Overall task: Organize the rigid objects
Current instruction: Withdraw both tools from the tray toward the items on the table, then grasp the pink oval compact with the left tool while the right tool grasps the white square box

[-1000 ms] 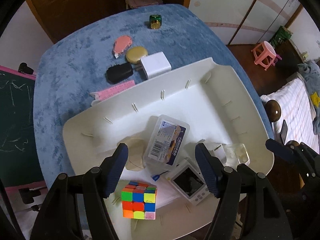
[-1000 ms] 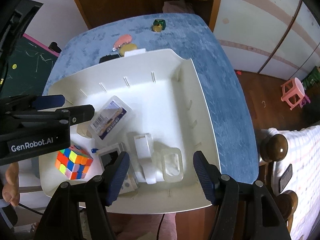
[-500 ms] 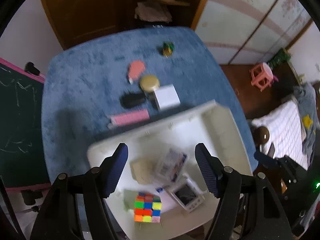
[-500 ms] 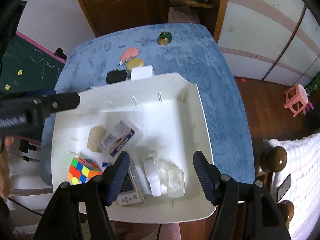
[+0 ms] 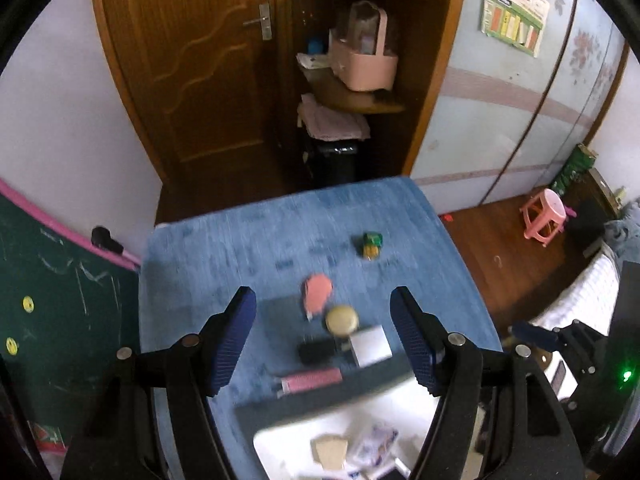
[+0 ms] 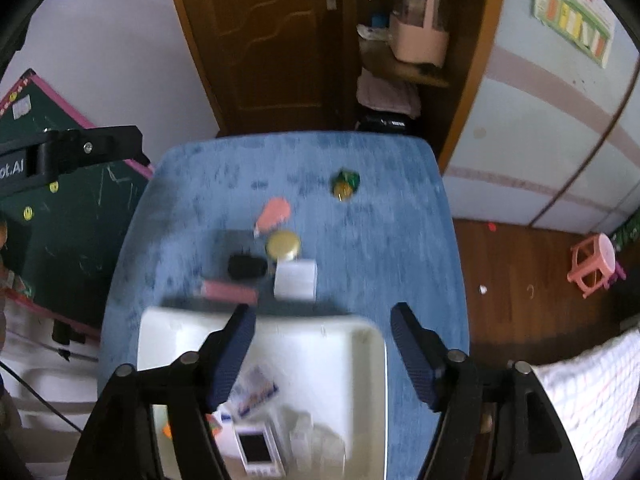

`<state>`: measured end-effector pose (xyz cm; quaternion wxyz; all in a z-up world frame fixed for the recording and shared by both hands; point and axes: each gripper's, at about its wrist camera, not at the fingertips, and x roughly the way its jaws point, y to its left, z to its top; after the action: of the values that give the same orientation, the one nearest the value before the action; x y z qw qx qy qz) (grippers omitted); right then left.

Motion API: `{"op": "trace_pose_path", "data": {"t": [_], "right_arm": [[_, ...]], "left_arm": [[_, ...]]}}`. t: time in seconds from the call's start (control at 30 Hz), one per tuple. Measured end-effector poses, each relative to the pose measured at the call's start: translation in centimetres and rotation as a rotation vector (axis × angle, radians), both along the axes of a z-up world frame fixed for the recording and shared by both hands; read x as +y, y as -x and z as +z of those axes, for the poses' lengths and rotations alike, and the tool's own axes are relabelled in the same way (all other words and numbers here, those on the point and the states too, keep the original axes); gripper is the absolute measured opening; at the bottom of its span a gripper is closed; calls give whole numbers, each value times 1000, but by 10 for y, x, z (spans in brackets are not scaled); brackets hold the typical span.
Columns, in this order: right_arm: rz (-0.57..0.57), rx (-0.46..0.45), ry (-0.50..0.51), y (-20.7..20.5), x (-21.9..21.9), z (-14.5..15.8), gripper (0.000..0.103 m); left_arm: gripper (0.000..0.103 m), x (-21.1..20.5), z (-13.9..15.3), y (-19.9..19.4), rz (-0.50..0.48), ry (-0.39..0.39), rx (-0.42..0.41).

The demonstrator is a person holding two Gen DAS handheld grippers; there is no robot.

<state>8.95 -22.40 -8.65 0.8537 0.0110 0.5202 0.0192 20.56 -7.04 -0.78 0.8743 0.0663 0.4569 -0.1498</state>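
Brown wooden door, corner shelves holding a pink basket, pale wall panels, wooden floor, pink stool, green chalkboard

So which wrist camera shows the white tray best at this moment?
The right wrist view: the white tray shows its far rim, its right wall and much of its floor between the open fingers of the right gripper. The left wrist view catches only a blurred corner of it at the bottom edge.

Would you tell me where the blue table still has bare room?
The blue table is bare right of the white box, and along the far edge behind the green cube. It is crowded just beyond the white tray, around the black charger.
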Motion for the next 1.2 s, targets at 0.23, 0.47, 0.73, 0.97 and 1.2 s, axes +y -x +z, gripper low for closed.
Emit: {"op": "trace_pose_path", "data": {"t": [0.23,0.47,0.73,0.97,1.2], "right_arm": [[15,136,-67,-66,4,-45,75],[-1,299,-112,-100,11,-122,75],[-4,438,-139,-115,19,-191,75],[7,494,-158,-119,25,-211,74],[-10,550,-177,-119,23,-226,74]], "left_arm": [[73,-9,-32,-55,28,-32,8],[73,-9,-104,-109,77,-53,162],[73,-26,-198,-136,71,-150,334],[73,-38,-239,-143,50,-185,405],[73,-42,-256,-144,51,-165,438]]}}
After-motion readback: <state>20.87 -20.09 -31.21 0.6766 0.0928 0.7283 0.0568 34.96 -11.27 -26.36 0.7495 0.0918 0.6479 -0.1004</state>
